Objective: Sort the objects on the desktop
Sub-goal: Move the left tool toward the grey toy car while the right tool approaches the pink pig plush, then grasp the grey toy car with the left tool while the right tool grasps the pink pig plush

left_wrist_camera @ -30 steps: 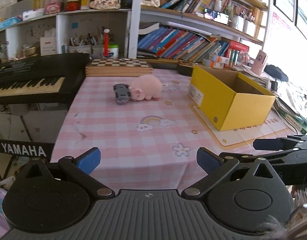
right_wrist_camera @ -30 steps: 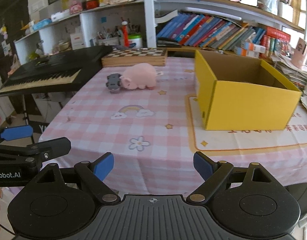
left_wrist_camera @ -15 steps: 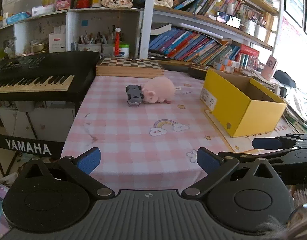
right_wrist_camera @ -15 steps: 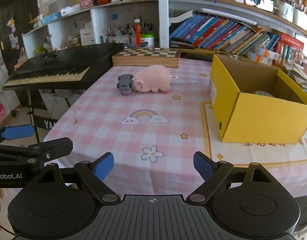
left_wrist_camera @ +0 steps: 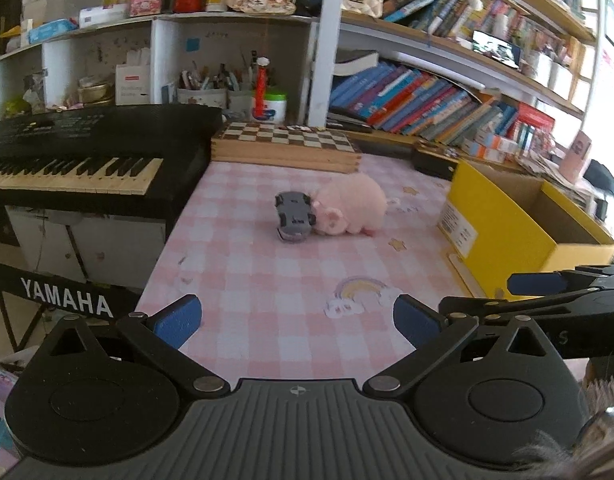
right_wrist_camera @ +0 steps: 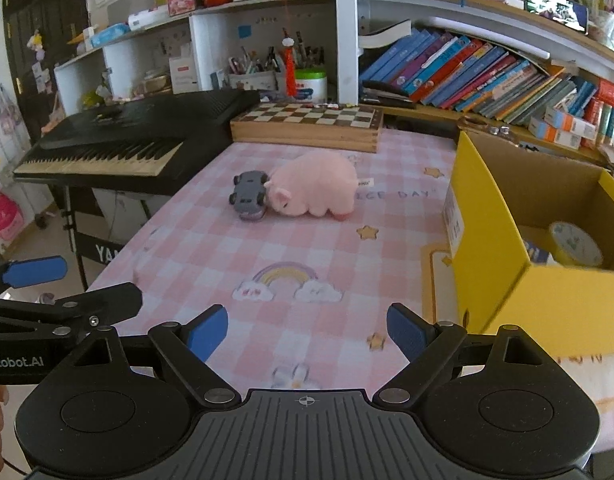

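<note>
A pink plush pig (left_wrist_camera: 353, 210) (right_wrist_camera: 313, 190) lies on the pink checked tablecloth (left_wrist_camera: 267, 300) (right_wrist_camera: 227, 264), its snout against a small grey toy car (left_wrist_camera: 293, 216) (right_wrist_camera: 249, 196) tipped on its side. A yellow cardboard box (left_wrist_camera: 503, 240) (right_wrist_camera: 519, 280) stands open at the right; inside it the right wrist view shows a round pale clock-like thing (right_wrist_camera: 575, 244). My left gripper (left_wrist_camera: 297, 320) is open over the near table edge, nothing between its blue pads. My right gripper (right_wrist_camera: 307, 330) is open too, beside the left one, well short of the toys.
A black keyboard (left_wrist_camera: 79, 152) (right_wrist_camera: 135, 136) stands left of the table. A wooden chessboard box (left_wrist_camera: 285, 146) (right_wrist_camera: 307, 124) lies at the table's far edge. Behind are shelves with books (left_wrist_camera: 419, 104) and clutter. Each gripper shows in the other's view.
Both grippers have swung and shifted so the pig, the car and the box now sit farther right in view and larger. Jaws stay open. The toys have not moved.
</note>
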